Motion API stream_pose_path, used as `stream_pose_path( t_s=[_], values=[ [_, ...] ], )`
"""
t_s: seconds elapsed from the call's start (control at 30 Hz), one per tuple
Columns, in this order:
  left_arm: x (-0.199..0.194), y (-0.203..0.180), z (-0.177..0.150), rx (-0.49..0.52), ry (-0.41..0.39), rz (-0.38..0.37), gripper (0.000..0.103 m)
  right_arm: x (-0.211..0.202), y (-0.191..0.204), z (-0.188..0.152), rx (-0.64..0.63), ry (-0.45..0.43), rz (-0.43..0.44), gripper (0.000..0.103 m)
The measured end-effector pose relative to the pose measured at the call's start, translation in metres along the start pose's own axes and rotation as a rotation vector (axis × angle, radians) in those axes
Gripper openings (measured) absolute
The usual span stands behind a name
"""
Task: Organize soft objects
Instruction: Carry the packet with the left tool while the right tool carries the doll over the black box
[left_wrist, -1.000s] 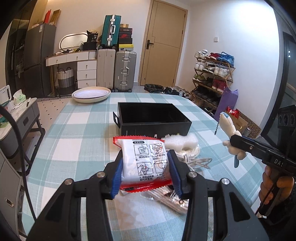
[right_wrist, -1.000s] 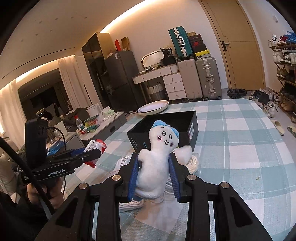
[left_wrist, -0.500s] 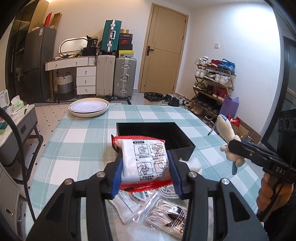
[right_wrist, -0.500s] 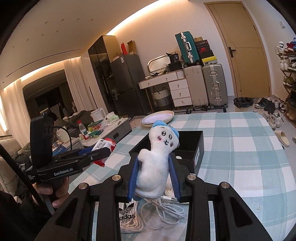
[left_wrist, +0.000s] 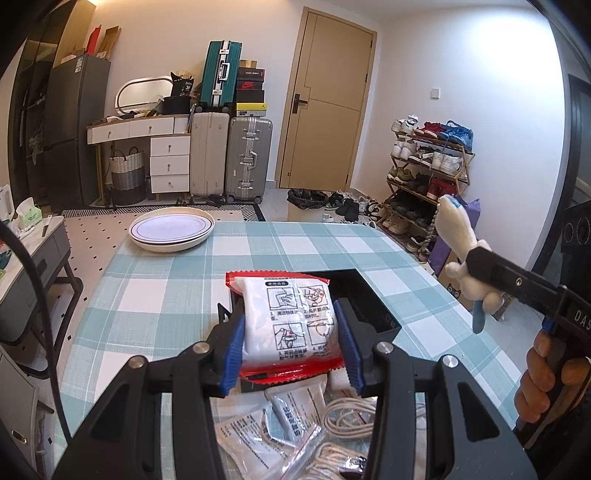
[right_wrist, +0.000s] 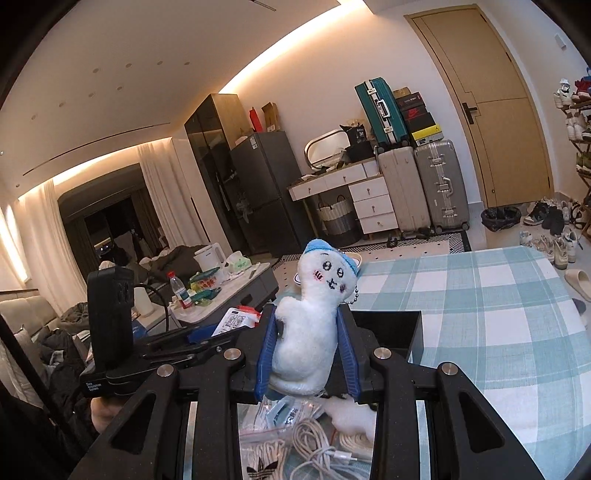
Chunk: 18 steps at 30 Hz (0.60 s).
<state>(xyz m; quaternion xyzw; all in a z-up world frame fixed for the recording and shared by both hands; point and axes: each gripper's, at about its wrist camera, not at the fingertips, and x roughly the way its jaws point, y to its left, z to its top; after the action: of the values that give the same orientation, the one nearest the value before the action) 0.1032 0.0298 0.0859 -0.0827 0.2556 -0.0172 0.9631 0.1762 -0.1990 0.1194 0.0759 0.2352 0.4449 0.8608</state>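
currently gripping two things above the black box (left_wrist: 373, 306) on the checked tablecloth (left_wrist: 155, 295). left gripper (left_wrist: 290, 345) is clenching the red-edged wipe pack (left_wrist: 291, 321) across its middle; it looks light, squashy, the film likely slick, so i'm squeezing the padded belly, not the crimped edge. right gripper (right_wrist: 306, 356) is pinching the white plush doll (right_wrist: 314, 325) at its torso, head upright; it looks weightless and compressible, its keychain (right_wrist: 355, 295) dangling. cables (right_wrist: 317, 446) are lying below.
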Motion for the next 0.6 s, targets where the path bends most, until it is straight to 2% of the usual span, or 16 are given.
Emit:
stream_pose_path(
  t_s=[0.33, 0.6],
  values=[
    [0.036, 0.01, 0.003, -0.012, 0.038, 0.011, 0.044, 0.044, -0.023, -0.005, 0.019, 0.095, -0.057, 0.032],
    [0.064, 0.009, -0.001, 0.007, 0.072, 0.023, 0.044, 0.079, -0.038, -0.015, -0.026, 0.159, -0.119, 0.032]
  ],
)
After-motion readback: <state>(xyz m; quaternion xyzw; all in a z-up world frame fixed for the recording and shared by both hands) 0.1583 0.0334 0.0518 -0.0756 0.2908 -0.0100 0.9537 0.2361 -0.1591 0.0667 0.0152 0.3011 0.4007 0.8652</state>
